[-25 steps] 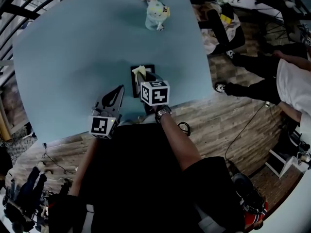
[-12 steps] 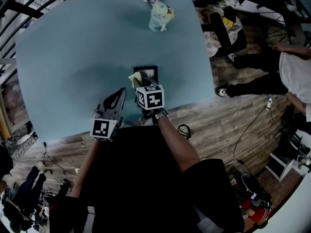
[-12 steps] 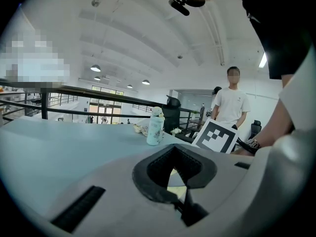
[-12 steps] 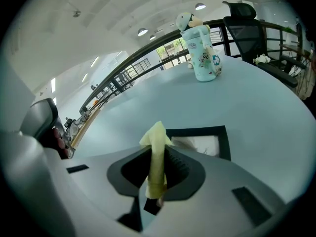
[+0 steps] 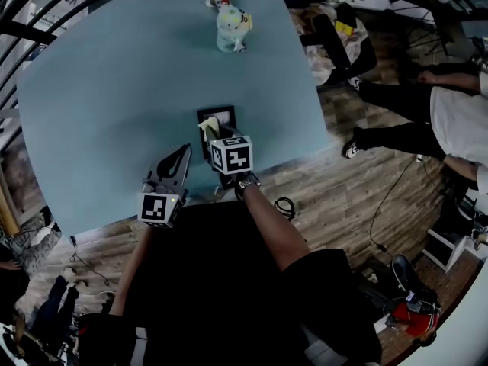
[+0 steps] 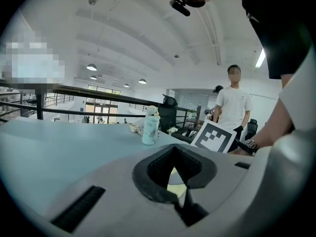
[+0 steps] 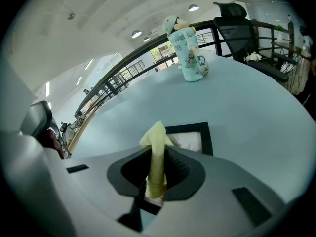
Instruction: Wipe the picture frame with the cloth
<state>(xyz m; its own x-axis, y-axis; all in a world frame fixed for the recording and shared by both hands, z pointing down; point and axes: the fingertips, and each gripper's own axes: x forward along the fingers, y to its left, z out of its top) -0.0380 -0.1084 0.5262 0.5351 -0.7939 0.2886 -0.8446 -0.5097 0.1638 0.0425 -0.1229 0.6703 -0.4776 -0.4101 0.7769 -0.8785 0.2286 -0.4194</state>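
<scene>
Scene: a person seen from above, at the near edge of a pale blue table (image 5: pixel 91 105), with a hand-held gripper in each hand.
Picture frame: a small black-edged frame (image 5: pixel 221 116) lies flat on the table close to the near edge, straight ahead of the person; it also shows just beyond the right gripper's jaws (image 7: pixel 206 138).
Cloth: a pale yellow cloth (image 7: pixel 157 149), bunched into a narrow upright strip, sits over the frame's near left corner (image 5: pixel 207 126). Whether it touches the frame cannot be told.
Right gripper: the right gripper (image 7: pixel 155 176) has its jaws pinched tight on the lower end of the cloth, and the free end sticks up past them. From above it sits at the frame's near side (image 5: pixel 213 137).
Left gripper: the left gripper (image 6: pixel 181 195) has its jaws pressed together with nothing between them. It lies to the left of the frame, apart from it, pointing away from the person (image 5: pixel 181 152).
Water bottle: a light-coloured patterned bottle (image 5: pixel 229 30) stands upright at the far side of the table, well apart from the frame.
Bystander: a person in a white shirt (image 6: pixel 234 107) stands beyond the table.
</scene>
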